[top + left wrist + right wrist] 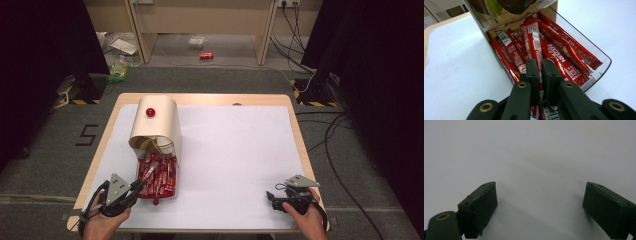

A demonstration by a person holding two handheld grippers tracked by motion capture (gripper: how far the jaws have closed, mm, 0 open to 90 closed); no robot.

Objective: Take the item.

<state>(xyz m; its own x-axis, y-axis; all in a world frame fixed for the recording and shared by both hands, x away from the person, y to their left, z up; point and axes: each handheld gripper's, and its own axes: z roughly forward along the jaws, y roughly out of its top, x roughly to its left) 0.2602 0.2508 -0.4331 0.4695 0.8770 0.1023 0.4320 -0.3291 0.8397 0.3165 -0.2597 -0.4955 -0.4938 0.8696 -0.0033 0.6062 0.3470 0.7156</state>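
Your left tool (pixel 136 188) sits at the near-left of the desk (pixel 240 150), its two black pads pressed together on one red coffee stick (pixel 534 40). That stick runs from between the pads up over the pile of like sticks in the clear tray (pixel 605 63). Behind the tray stands a cream canister (pixel 155 122) with a red knob (pixel 150 112). Your right tool (pixel 274 198) rests at the near-right, well apart from the tray, pads spread wide over bare white surface.
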